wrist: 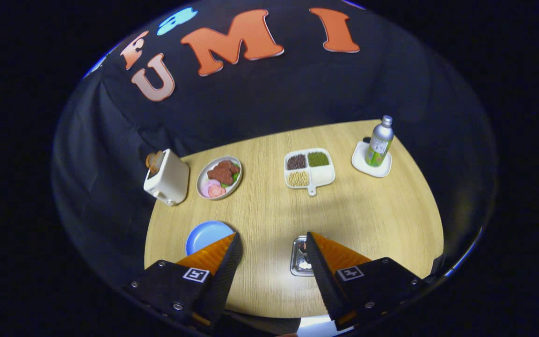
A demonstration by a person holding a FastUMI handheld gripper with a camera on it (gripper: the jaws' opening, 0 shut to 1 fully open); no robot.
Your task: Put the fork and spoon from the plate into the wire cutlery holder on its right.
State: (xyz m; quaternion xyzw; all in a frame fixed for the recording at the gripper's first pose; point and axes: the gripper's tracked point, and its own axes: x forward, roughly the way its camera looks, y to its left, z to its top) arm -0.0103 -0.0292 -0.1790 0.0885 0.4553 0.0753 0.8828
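The claw (273, 245) gapes wide and empty; blue plate (206, 235) just beyond one finger, wire cutlery holder (299, 257) beside the other.

— How do we have the gripper (273, 243) right now?

— We hold it up in the air and tipped downward, its two fingers spread wide apart.

— Anything between them?

— Nothing; we grip nothing, and neither finger touches anything. The left finger (225, 262) and the right finger (321, 264) angle outward from each other.
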